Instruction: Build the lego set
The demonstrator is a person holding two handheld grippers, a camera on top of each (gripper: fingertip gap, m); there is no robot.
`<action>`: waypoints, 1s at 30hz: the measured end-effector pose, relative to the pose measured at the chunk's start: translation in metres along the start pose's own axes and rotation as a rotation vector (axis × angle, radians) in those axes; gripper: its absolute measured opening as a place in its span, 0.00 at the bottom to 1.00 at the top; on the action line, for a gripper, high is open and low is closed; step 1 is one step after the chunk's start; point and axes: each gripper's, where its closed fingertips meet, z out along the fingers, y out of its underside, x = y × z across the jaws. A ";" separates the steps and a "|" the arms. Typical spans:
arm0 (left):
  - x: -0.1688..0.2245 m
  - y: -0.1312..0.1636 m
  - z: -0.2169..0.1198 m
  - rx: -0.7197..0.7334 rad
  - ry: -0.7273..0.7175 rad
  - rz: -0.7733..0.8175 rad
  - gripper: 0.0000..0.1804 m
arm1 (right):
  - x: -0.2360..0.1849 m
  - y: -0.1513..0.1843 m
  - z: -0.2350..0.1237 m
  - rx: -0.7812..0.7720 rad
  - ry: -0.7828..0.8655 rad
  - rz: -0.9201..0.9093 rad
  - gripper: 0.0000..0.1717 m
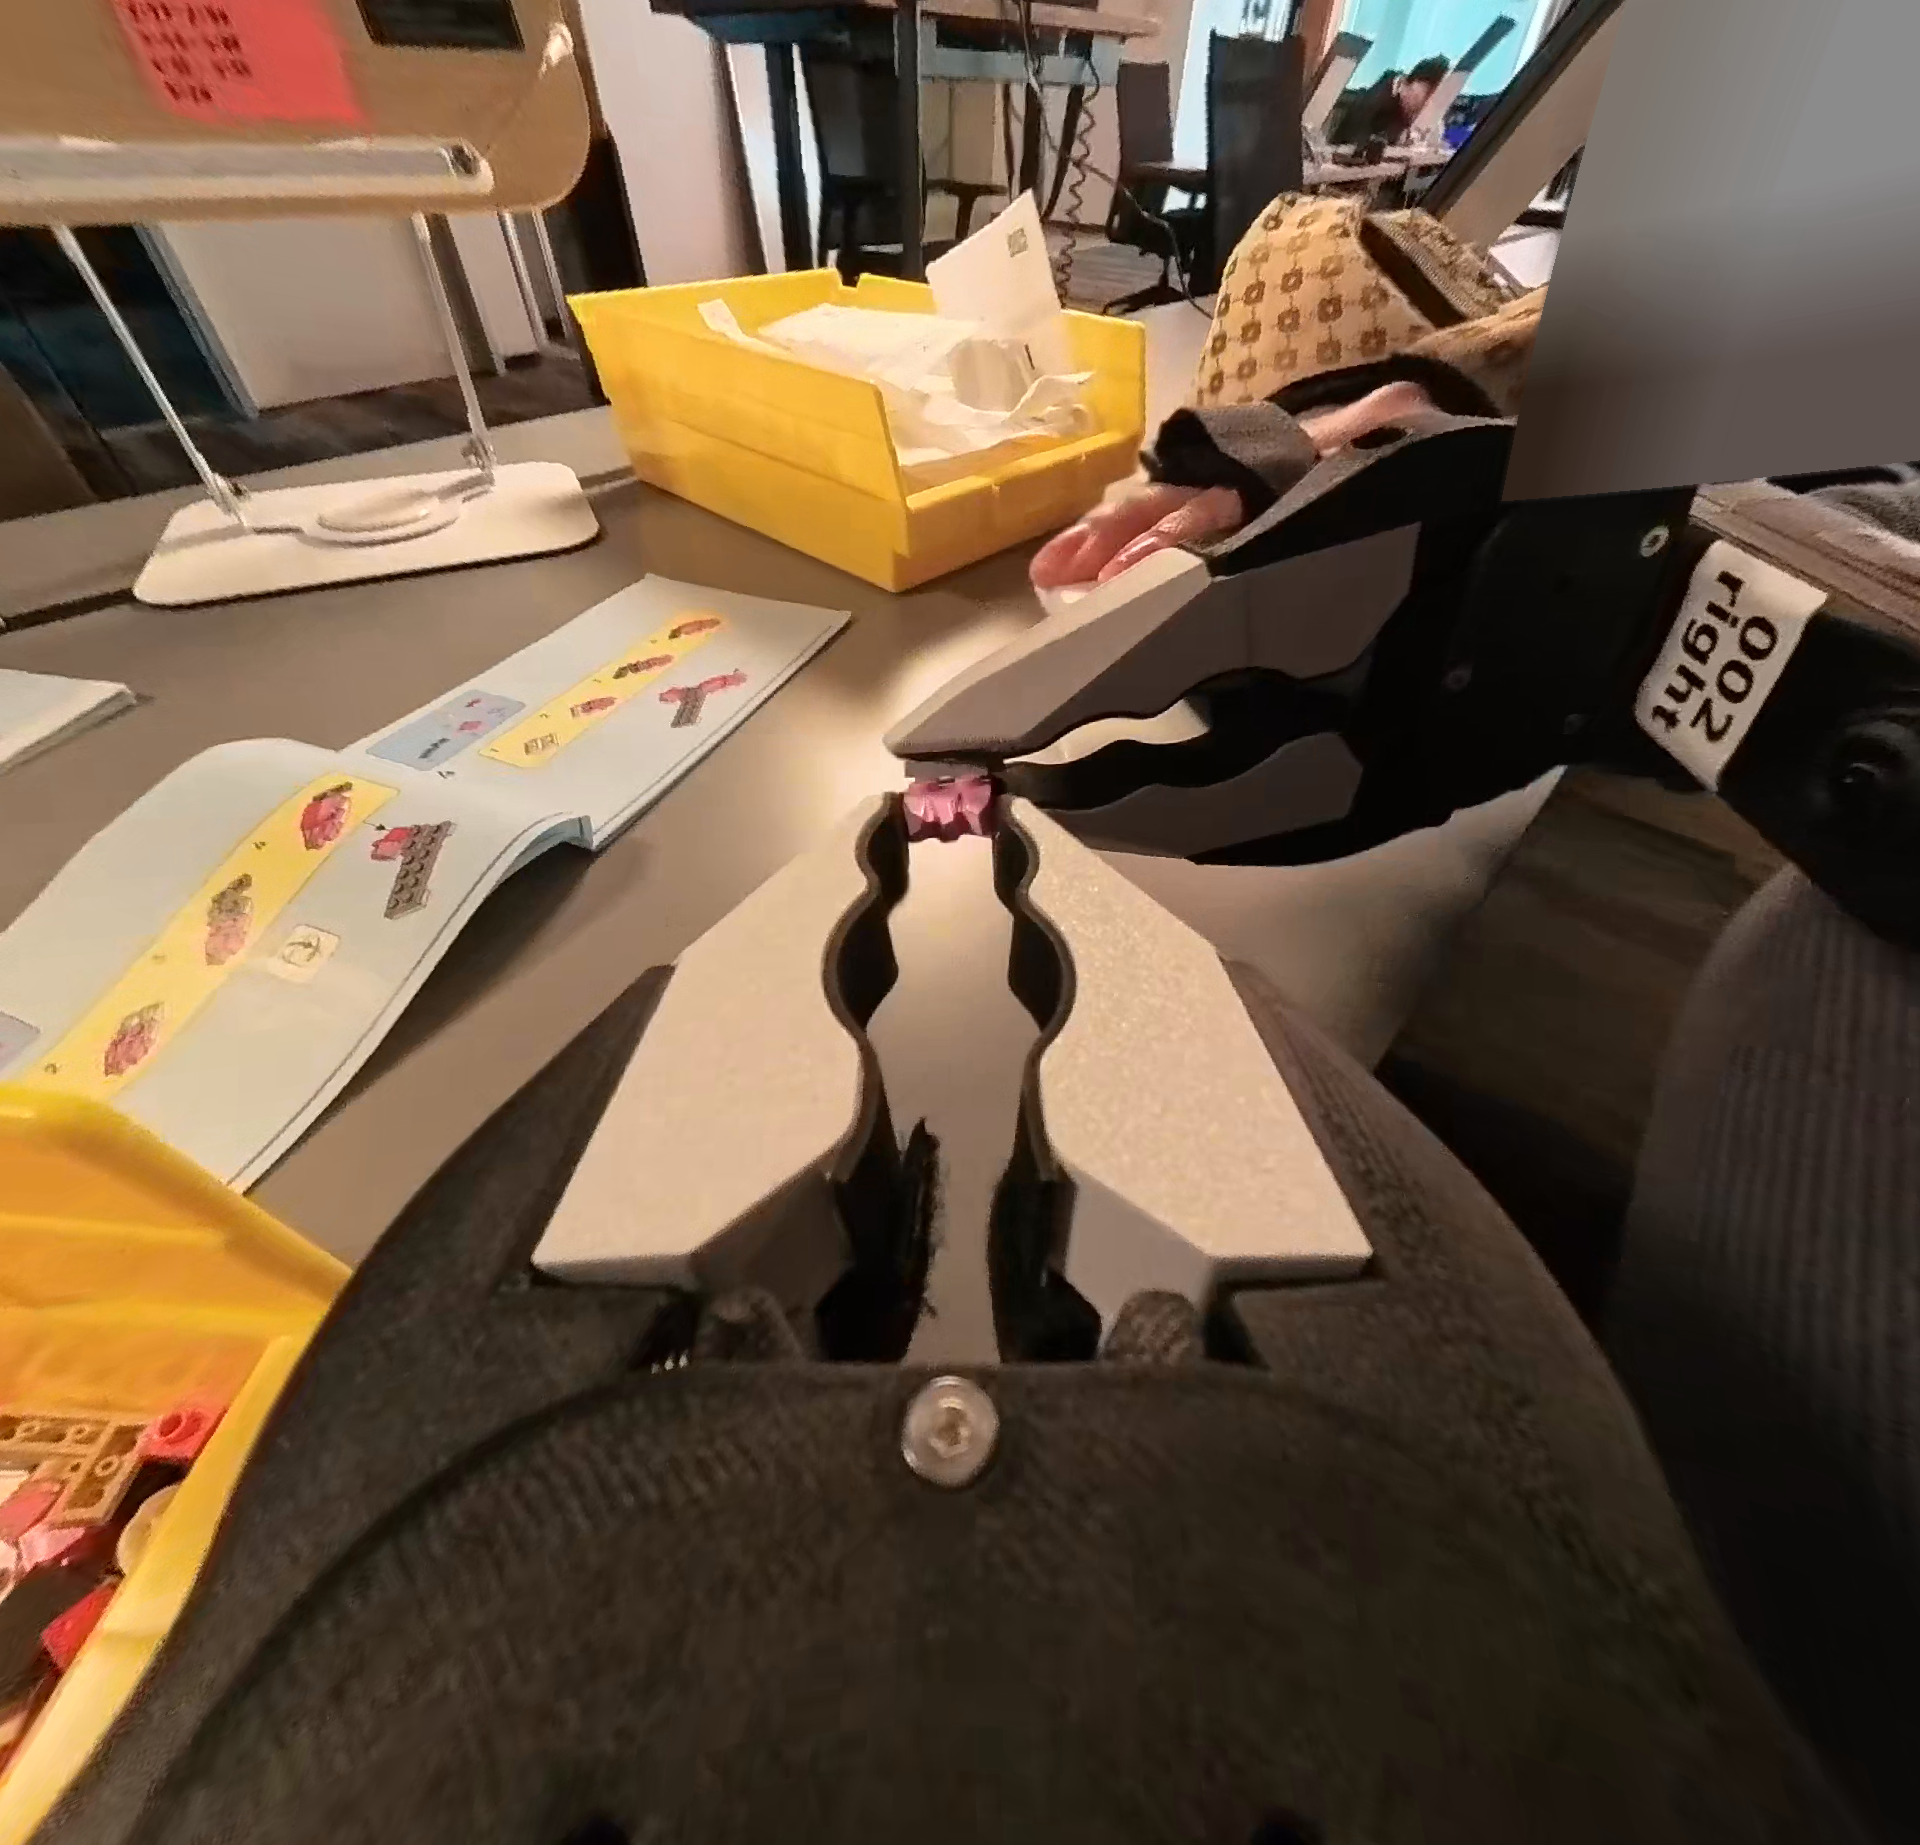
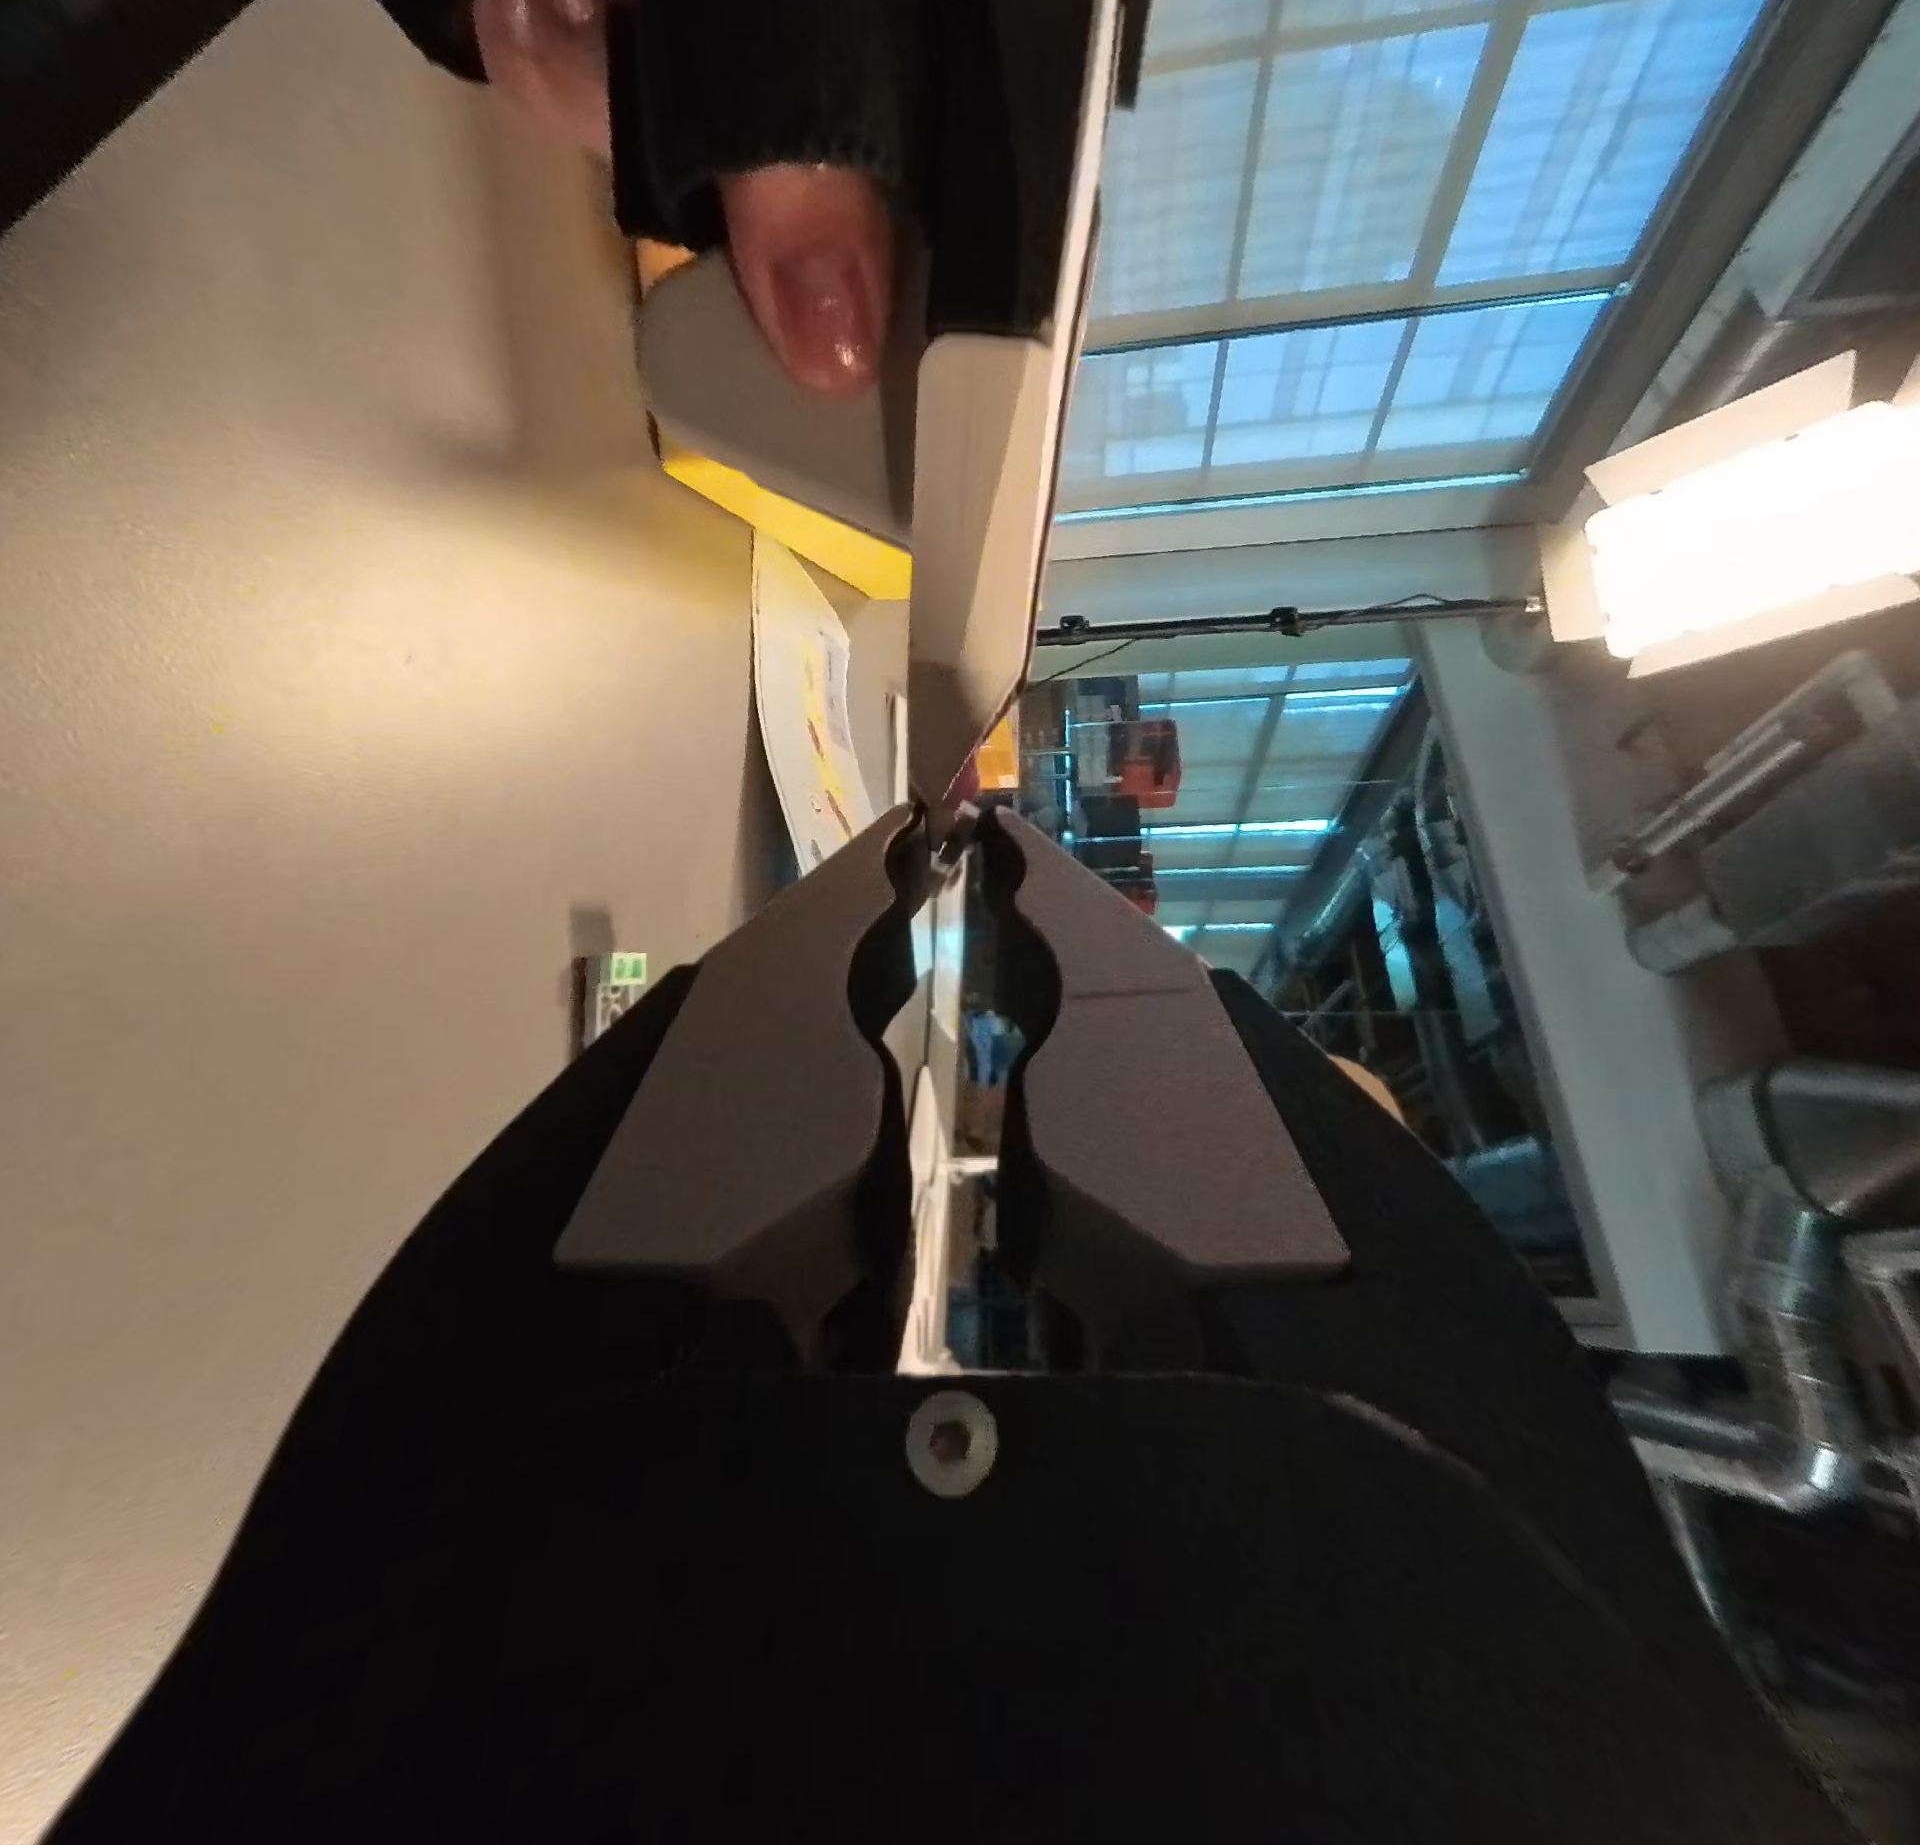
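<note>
Pink brick piece (image 1: 948, 806) is pinched between the fingertips of the left gripper (image 1: 948, 821), held up over the front edge of the grey worktop (image 1: 727, 548). Jaws are only slightly apart, both pads pressing on it. Right gripper (image 1: 961, 769) comes in sideways, nearly closed on a thin grey plate (image 1: 940, 765) sitting right on top of the pink piece. An open instruction booklet (image 1: 416, 819) lies on the worktop to the left, with a yellow bin (image 1: 831, 465) of paper scraps behind it. Another yellow bin (image 1: 125, 1307) of bricks sits at the near left corner.
</note>
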 end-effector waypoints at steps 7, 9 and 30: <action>0.006 0.001 0.001 0.026 0.054 0.047 0.08 | -0.009 -0.003 -0.004 0.064 -0.077 0.077 0.03; 0.005 0.000 0.002 0.037 0.052 0.029 0.08 | -0.009 -0.001 -0.003 0.059 -0.076 0.114 0.03; -0.021 -0.001 -0.007 0.124 0.014 -0.124 0.03 | -0.004 0.010 0.003 -0.002 -0.005 0.143 0.04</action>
